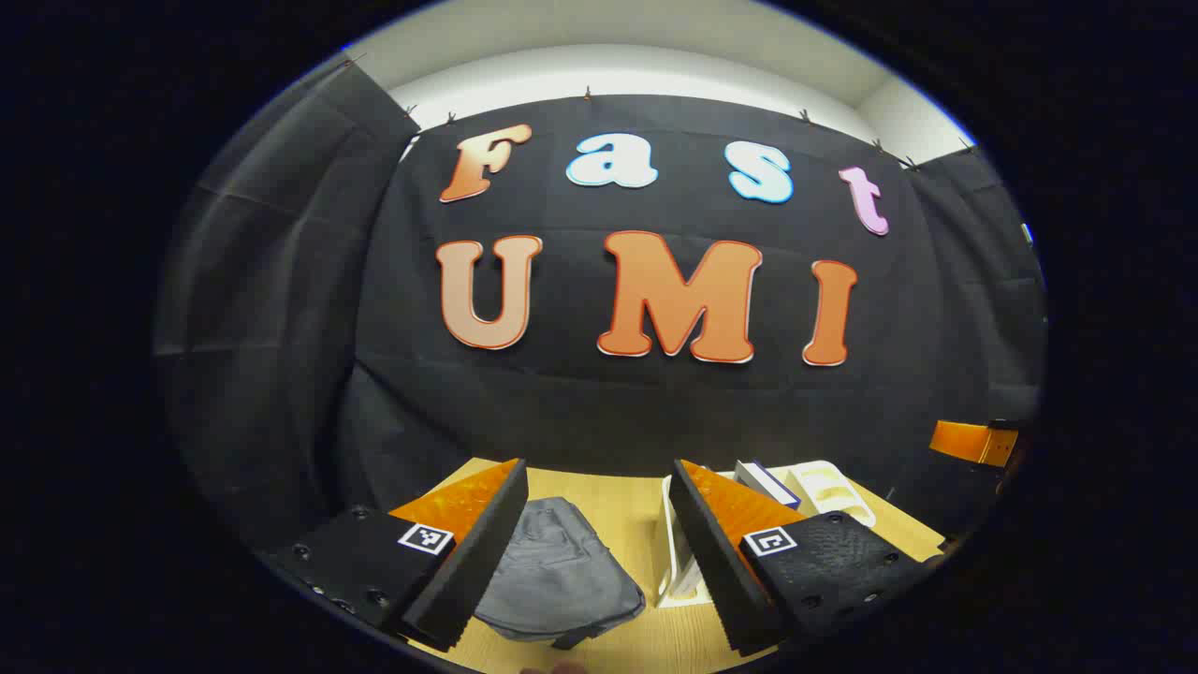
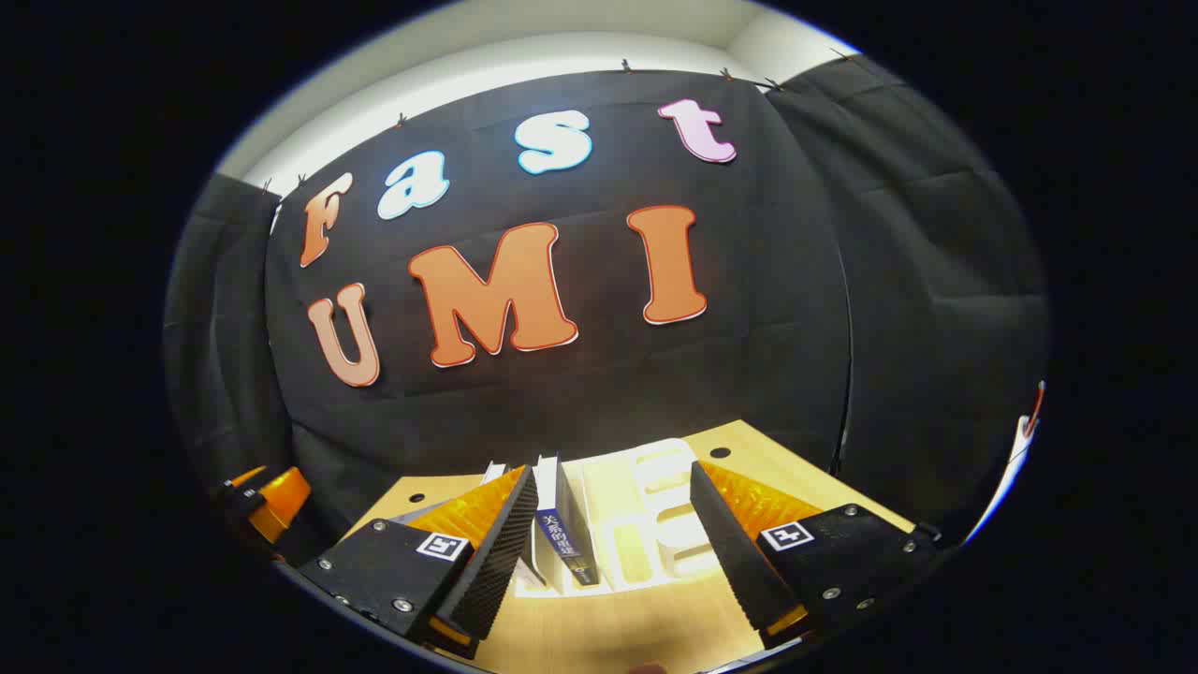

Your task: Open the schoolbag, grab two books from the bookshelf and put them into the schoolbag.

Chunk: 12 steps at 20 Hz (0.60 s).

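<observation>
Both hand-held grippers spread wide above the worktop, gripping nothing.

Ahead of the left hand-held gripper (image 1: 599, 552), between its fingers, the grey schoolbag (image 1: 557, 571) lies on the wooden worktop (image 1: 618, 510), zipped shut as far as can be told. Ahead of the right hand-held gripper (image 2: 608, 552), a dark-spined book (image 2: 560, 534) stands upright in the white bookshelf (image 2: 655, 524), just beside its left finger.

Booth backdrop: black cloth wall (image 1: 655, 412) clipped along its top edge, side drapes both sides. White room wall (image 1: 636, 70) above it. Light wood counter (image 2: 618, 627) below, evenly lit.
</observation>
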Available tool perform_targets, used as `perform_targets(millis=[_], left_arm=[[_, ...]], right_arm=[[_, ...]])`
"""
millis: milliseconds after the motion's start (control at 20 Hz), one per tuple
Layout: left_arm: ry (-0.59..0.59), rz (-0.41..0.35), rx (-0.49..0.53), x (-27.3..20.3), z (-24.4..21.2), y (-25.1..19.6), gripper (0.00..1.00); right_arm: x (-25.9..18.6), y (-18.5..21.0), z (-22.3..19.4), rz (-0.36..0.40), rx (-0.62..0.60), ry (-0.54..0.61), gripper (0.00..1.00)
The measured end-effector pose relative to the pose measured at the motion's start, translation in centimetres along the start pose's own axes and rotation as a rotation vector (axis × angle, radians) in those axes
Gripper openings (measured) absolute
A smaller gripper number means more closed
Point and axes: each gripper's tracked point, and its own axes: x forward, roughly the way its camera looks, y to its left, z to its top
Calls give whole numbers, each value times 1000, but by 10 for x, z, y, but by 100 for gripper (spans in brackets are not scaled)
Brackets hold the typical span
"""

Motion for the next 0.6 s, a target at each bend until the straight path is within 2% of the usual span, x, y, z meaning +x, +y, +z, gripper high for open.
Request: perform_targets(millis=[50, 350, 500, 600], left_arm=[[-2, 24, 3, 0, 1, 10, 97], [-25, 166, -33, 2, 7, 31, 97], [-23, 171, 0, 9, 4, 29, 97], [-40, 126, 0, 14, 11, 24, 97]], right_arm=[[3, -1, 3, 1, -24, -6, 98], [27, -9, 22, 64, -97, -28, 97], [38, -11, 26, 78, -95, -30, 97], [41, -11, 26, 61, -82, -36, 98]])
